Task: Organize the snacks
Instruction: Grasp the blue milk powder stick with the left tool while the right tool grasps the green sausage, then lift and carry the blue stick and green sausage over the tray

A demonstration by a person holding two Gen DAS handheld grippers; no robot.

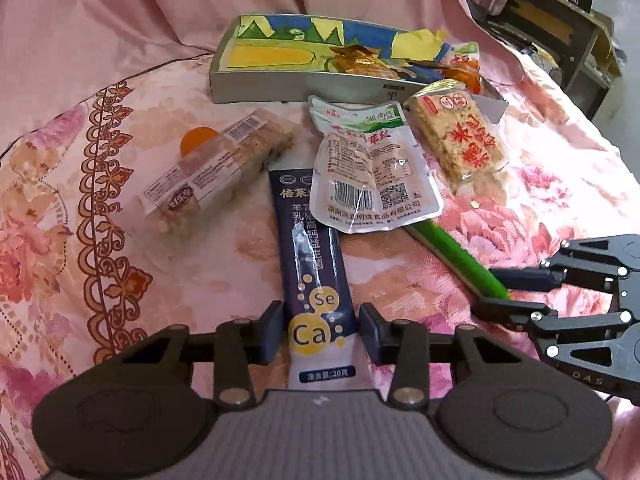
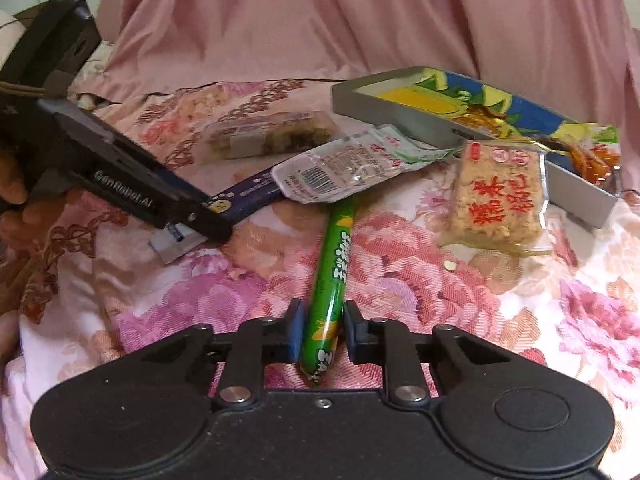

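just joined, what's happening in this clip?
A person is sorting snacks on a floral bedspread with two handheld grippers. The left gripper has its jaws at the sides of a dark blue sachet; the right gripper has its jaws on a green sausage stick. Both items lie on the cloth, partly under a white pouch. The grey tray behind already holds a few orange-wrapped snacks.
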